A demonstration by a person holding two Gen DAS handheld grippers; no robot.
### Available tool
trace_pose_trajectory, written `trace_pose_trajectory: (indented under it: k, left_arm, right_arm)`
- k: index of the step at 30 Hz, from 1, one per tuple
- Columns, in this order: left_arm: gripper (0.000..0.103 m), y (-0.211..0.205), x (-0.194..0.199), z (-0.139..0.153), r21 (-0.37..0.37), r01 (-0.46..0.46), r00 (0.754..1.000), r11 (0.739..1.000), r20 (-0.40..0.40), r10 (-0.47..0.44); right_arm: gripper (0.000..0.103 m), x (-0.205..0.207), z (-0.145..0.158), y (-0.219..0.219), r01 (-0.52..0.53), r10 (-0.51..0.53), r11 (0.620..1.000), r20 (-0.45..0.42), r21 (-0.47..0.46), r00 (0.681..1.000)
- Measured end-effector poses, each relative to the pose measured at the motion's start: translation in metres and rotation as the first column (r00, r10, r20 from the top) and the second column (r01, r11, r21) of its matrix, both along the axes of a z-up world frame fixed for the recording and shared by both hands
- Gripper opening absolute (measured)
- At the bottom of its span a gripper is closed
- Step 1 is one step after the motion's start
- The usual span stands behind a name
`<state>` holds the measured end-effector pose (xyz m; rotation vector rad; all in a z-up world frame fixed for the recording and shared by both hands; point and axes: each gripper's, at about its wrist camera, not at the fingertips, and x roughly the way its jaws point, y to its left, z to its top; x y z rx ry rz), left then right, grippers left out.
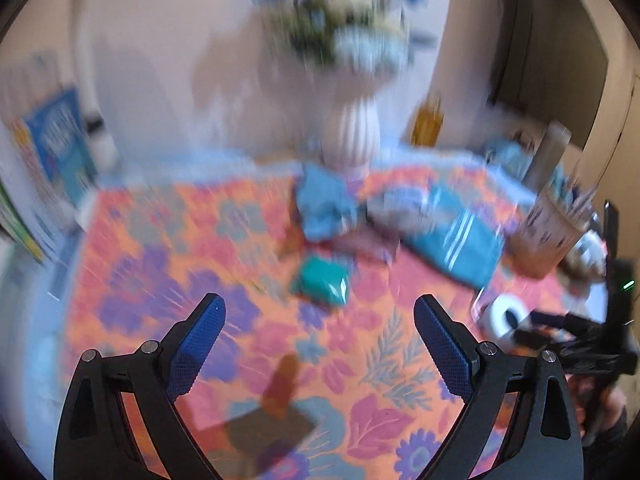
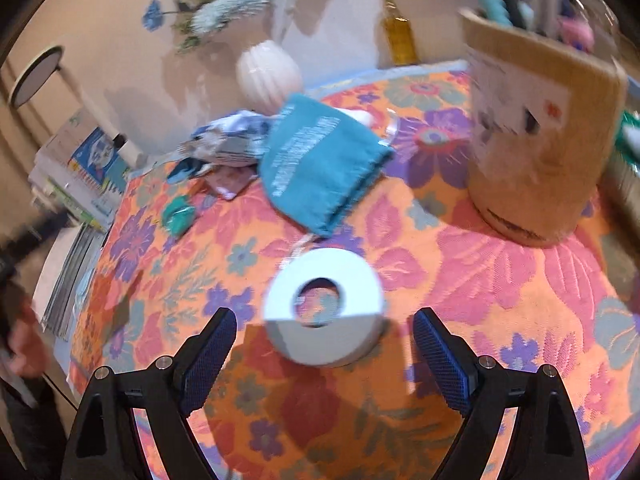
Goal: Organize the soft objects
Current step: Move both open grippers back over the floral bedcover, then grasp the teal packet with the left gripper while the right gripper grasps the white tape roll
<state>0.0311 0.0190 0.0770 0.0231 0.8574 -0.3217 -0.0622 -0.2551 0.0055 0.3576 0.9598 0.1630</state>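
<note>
A teal folded cloth (image 2: 320,164) (image 1: 452,246) lies on the floral tablecloth (image 2: 460,280) beside a crumpled blue-and-white cloth (image 2: 228,140) (image 1: 326,208). A small green bundle (image 2: 179,213) (image 1: 322,280) lies nearer the left. A white tape roll (image 2: 324,308) (image 1: 506,318) lies flat just ahead of my right gripper (image 2: 324,340), which is open and empty. My left gripper (image 1: 320,326) is open and empty above the cloth-covered table, short of the green bundle. The left wrist view is blurred.
A brown cardboard box (image 2: 536,128) with items inside stands at the right. A white ribbed vase (image 2: 268,74) with flowers and an amber bottle (image 2: 398,32) stand at the back by the wall. Stacked books (image 2: 80,176) lie at the table's left edge.
</note>
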Motion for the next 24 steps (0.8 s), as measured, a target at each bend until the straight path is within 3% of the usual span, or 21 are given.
trace_pose_trajectory:
  k: [3,6,8,12,15,19,24]
  left_arm:
    - [0.094,-0.012,0.015,-0.037,-0.066,0.0,0.997,0.998,-0.075,-0.005]
    - [0.094,-0.01,0.029,-0.054,-0.185,-0.047,0.991,0.982,-0.129,0.023]
    - [0.094,-0.008,0.038,-0.061,-0.221,-0.082,0.987,0.972,-0.151,0.049]
    - [0.094,-0.016,0.05,-0.064,-0.179,-0.113,0.987,0.977,-0.13,0.09]
    - [0.094,-0.021,0.055,-0.066,-0.165,-0.123,0.988,0.979,-0.11,0.106]
    - [0.095,-0.016,0.059,-0.067,-0.212,-0.118,0.99,0.97,-0.1,0.099]
    - [0.095,-0.006,0.056,-0.068,-0.255,-0.152,0.987,0.955,-0.087,0.134]
  right_arm:
    - [0.089,-0.004,-0.003,-0.013,0.006,-0.007,0.999,0.034,0.04,0.999]
    - [0.089,-0.006,-0.002,-0.012,-0.027,0.026,0.999,0.055,0.018,0.998]
    - [0.09,-0.006,-0.005,-0.007,-0.063,0.064,0.998,0.068,-0.011,0.996]
    - [0.093,-0.002,-0.004,0.008,-0.103,0.107,0.992,0.056,-0.075,0.993]
    - [0.093,0.008,-0.005,0.025,-0.113,0.118,0.978,0.019,-0.174,0.993]
    - [0.095,0.014,-0.009,0.04,-0.138,0.143,0.954,-0.003,-0.266,0.99]
    - [0.103,0.02,-0.012,0.044,-0.17,0.172,0.949,-0.018,-0.265,0.985]
